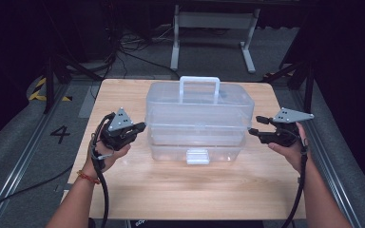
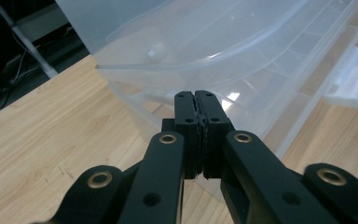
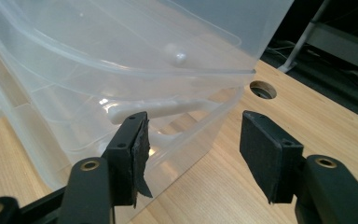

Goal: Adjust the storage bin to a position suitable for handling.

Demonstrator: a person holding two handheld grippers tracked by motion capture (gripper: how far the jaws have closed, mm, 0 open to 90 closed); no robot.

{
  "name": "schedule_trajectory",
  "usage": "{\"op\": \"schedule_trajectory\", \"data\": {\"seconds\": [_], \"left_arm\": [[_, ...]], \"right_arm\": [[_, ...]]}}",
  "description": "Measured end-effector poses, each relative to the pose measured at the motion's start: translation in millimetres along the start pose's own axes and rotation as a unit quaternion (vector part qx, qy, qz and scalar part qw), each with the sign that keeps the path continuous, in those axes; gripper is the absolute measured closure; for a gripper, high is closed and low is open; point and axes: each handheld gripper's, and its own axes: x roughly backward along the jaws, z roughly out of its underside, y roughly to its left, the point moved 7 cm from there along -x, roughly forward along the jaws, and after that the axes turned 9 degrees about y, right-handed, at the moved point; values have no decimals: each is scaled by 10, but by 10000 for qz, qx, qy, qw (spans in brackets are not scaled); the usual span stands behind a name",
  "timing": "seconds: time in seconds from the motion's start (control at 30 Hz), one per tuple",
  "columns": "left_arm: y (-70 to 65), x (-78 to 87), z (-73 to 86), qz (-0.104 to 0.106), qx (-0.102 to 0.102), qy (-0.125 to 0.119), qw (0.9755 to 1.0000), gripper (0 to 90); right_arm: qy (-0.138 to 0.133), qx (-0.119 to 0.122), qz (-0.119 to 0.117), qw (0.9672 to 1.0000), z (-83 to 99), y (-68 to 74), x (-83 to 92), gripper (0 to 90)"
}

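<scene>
A: What is the box like?

B: A clear plastic storage box [image 1: 197,124] with a lid and an upright carry handle [image 1: 199,85] on top, plus a white latch [image 1: 197,156] on its near face. It stands on the wooden table [image 1: 123,190], about midway between the left and right edges and closer to the far edge than to the near one.

A: Anything in it?

B: Hard to say. The walls are see-through, yet glare and the stacked layers blur the inside. In the left gripper view there seem to be divider ribs under the lid [image 2: 242,42]. In the right gripper view a small round knob [image 3: 175,54] shows near the lid's rim, and a pale bar [image 3: 161,109] lies behind the wall. The box runs out of frame in both gripper views.

A: The left gripper?

B: The left gripper [image 1: 141,127] is at the box's left end, its jaws pressed together with nothing between them. The tips are just at the wall below the lid's rim; I cannot tell whether they touch.

A: And the right?

B: The right gripper [image 1: 253,131] is at the right end, jaws apart and holding nothing. One pad [image 3: 137,144] lies in front of the box's corner, the other over bare wood. A round hole [image 3: 263,89] in the table lies just beyond.
</scene>
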Motion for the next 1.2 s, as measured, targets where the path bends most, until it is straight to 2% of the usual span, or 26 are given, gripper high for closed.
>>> {"op": "schedule_trajectory", "data": {"seconds": [0.07,0.1,0.17,0.37,0.4,0.43,0.7,0.8,0.9,1.03,1.2], "left_arm": [[4,-5,2,9,33,2,10000,883],[21,-7,0,-51,39,3,10000,882],[33,-4,-9,-38,63,-47,10000,865],[36,13,-52,-58,70,-108,9999,863],[42,20,-70,-59,61,-141,9999,863],[52,34,-98,-72,76,-178,9998,860],[67,58,-152,-63,133,-326,9994,855],[58,49,-126,-62,156,-353,9992,858],[23,17,-77,37,167,-367,9992,858],[-75,-76,34,168,61,-158,9997,855],[-178,-187,145,307,68,-34,9995,850]], "right_arm": [[-57,15,33,10000,-14,8,-10,440],[-158,52,11,9999,-46,35,-20,451],[-278,147,81,9995,-92,63,-18,470],[-446,314,201,9983,-176,124,-22,535],[-503,350,244,9978,-190,124,-15,542],[-681,350,242,9968,-233,129,13,562],[-725,444,488,9952,-350,90,28,569],[-720,427,536,9950,-381,62,26,573],[-741,447,611,9944,-411,54,32,580],[-770,402,670,9940,-464,17,43,598],[-764,400,742,9935,-525,-15,52,615]]}}
